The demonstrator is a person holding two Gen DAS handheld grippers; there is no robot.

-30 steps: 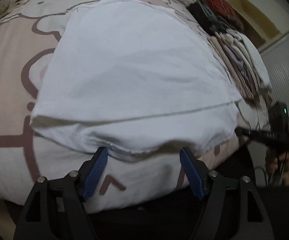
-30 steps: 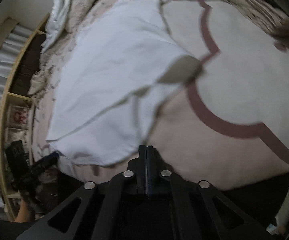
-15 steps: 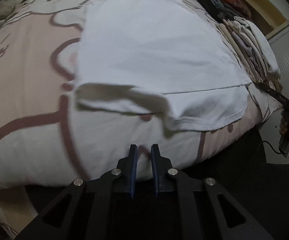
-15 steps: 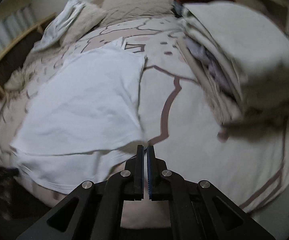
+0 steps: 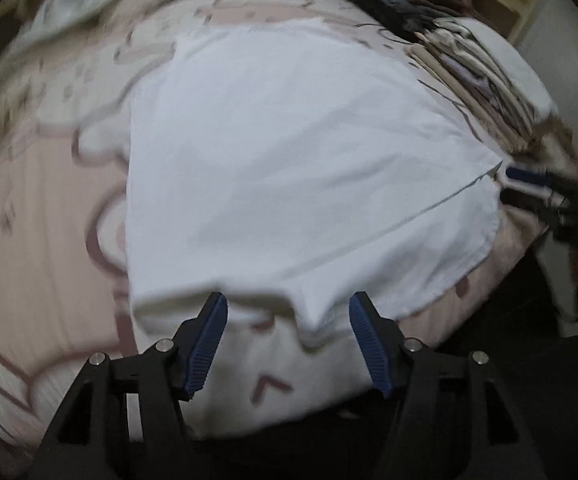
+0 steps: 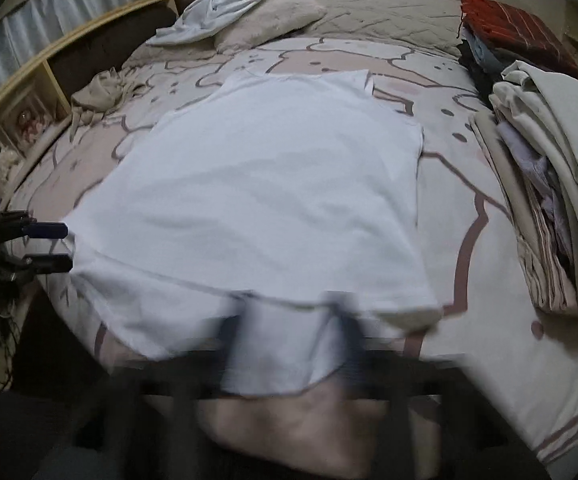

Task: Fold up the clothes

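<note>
1. We see a white cotton T-shirt [image 6: 273, 200] spread flat on a bed covered by a pink and cream cartoon-print duvet [image 6: 469, 240]; its near hem lies doubled over at the bed's near edge.
2. Our left gripper [image 5: 287, 340], black with blue ribbed pads, hangs over that near edge. Its jaws are opening, and a limp corner of the shirt's hem droops between them without either pad pressing on it.
3. Our right gripper [image 6: 289, 344] is smeared by motion blur in its own view. Its jaws are opening too, with the lower hem lying between the blurred fingers; we see no pad pinching the cloth.
4. From the right wrist view, the left gripper's two fingertips [image 6: 49, 229] sit just beside the shirt's left edge.
5. A tall stack of folded beige and cream garments [image 6: 549, 200] stands on the right side of the bed, with a red striped folded cloth [image 6: 517, 32] on a dark pile behind it.
6. A crumpled white garment [image 6: 225, 8] lies over a pale fuzzy pillow [image 6: 273, 20] at the far end.
</note>
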